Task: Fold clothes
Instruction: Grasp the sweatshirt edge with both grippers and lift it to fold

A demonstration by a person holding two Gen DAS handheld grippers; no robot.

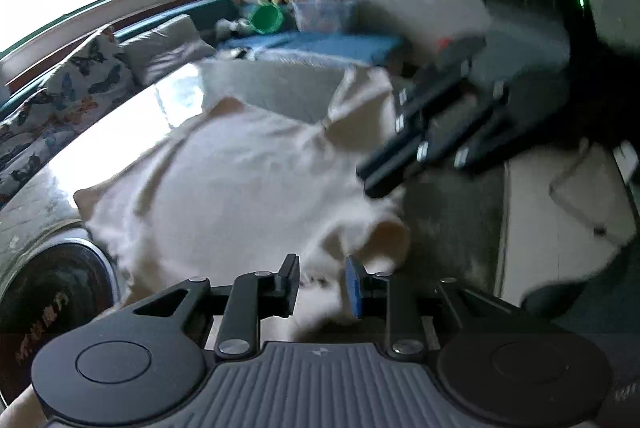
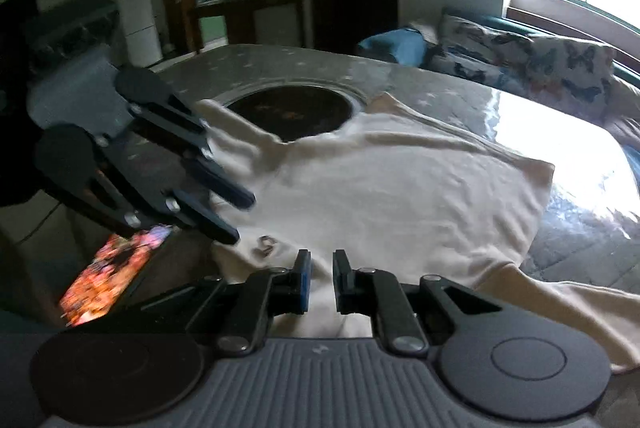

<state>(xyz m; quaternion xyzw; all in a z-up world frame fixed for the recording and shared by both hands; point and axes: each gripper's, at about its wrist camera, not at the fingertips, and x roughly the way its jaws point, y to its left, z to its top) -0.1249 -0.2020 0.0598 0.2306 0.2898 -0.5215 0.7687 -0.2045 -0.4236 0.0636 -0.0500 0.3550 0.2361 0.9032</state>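
Note:
A cream garment (image 1: 224, 183) lies spread and wrinkled on a glossy grey table (image 1: 132, 107); it also shows in the right wrist view (image 2: 392, 195). My left gripper (image 1: 322, 286) is open, hovering just above the garment's near edge, nothing between its fingers. It shows blurred at the left of the right wrist view (image 2: 236, 220). My right gripper (image 2: 321, 280) is open with a narrow gap, over the garment's near edge, empty. It shows blurred at the right of the left wrist view (image 1: 380, 175), above the cloth.
A round dark inset (image 2: 288, 111) sits in the table (image 2: 580, 228), partly under the garment. A butterfly-print cushion (image 1: 68, 95) and sofa line the window side. A lit phone screen (image 2: 112, 276) lies at the table's edge. Toys and a green bucket (image 1: 266, 17) sit beyond.

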